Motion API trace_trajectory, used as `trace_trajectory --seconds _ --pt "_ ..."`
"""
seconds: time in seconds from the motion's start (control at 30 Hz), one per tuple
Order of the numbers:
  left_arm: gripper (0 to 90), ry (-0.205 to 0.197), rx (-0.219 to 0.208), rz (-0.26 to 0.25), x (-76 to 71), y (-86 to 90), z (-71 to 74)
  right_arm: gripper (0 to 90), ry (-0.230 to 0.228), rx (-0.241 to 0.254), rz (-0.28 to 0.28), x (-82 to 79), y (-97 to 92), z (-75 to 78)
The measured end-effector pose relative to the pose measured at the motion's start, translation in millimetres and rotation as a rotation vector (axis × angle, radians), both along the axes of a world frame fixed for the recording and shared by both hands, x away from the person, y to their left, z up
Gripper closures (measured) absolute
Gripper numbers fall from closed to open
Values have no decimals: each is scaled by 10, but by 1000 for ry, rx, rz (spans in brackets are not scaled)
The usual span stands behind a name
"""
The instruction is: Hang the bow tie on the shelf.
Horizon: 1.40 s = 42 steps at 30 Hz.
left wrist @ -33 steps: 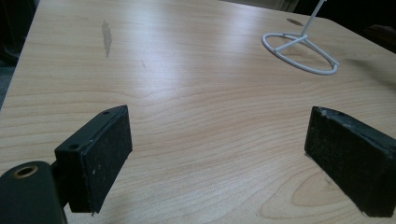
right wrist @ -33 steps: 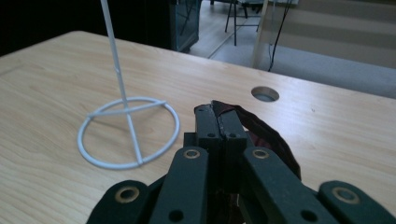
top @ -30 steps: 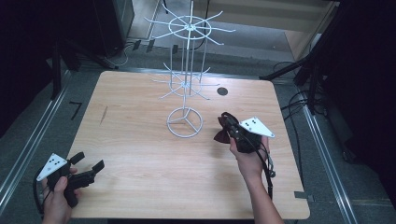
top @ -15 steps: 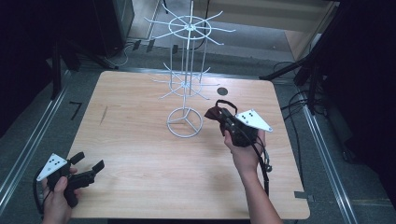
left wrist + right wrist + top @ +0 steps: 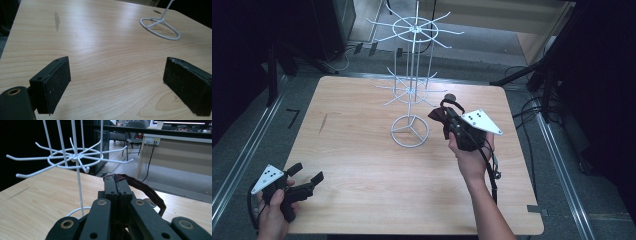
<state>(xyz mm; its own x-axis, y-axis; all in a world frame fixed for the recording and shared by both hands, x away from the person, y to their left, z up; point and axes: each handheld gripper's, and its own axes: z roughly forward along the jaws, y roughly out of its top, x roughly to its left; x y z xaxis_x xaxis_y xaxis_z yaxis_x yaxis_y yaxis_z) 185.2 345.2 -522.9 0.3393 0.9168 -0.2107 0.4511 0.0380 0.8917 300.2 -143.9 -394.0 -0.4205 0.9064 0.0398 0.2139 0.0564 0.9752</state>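
The counter [image 5: 362,150] is a pale wood-grain top with rounded corners, bare apart from a dark smear at about 9 o'clock of the rack's foot and a small dark round spot near the far edge at 1 o'clock. Grey floor runs around it, with metal rails along both sides and black cables trailing at 3 o'clock. The room beyond is dim; the right gripper view shows a long desk, a chair and a wall socket in the distance.

There is one white wire rack [image 5: 411,90], standing just beyond the middle of the counter on one ring foot [image 5: 160,28], with two tiers of radiating hook arms on a thin upright post. There are two grippers and one strap.

The strap [image 5: 147,191] is dark maroon, narrow and limp, with stitched edges; it loops out from the closed jaws and hangs off to one side. In the high view it sits in the air at about 3 o'clock of the rack's post, near the lower tier of hooks, apart from them.

The right gripper [image 5: 447,117] is clamped tight on that strap, jaws pressed together with the band pinched between the pads. The left gripper [image 5: 304,177] rests at the near edge at 7 o'clock, jaws spread wide with nothing between them but bare wood.
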Motion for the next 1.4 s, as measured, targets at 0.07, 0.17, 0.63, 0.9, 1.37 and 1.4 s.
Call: trace_trajectory --seconds 0.07,0.17,0.63,0.9,1.37,1.4 --pt "81 1 1 0 0 0 0 900 -4 8 -4 5 5 36" --pt "82 2 -1 0 1 -1 0 900 -14 14 -2 3 14 83" --pt "82 4 1 0 0 -1 1 899 -42 23 35 -51 148 215" --pt "82 0 3 2 0 -2 0 896 -37 1 53 -76 256 157" --pt "82 0 2 1 0 -1 0 894 15 -52 56 4 344 -134" --pt "82 0 3 0 0 0 0 894 21 -56 55 13 346 -153"
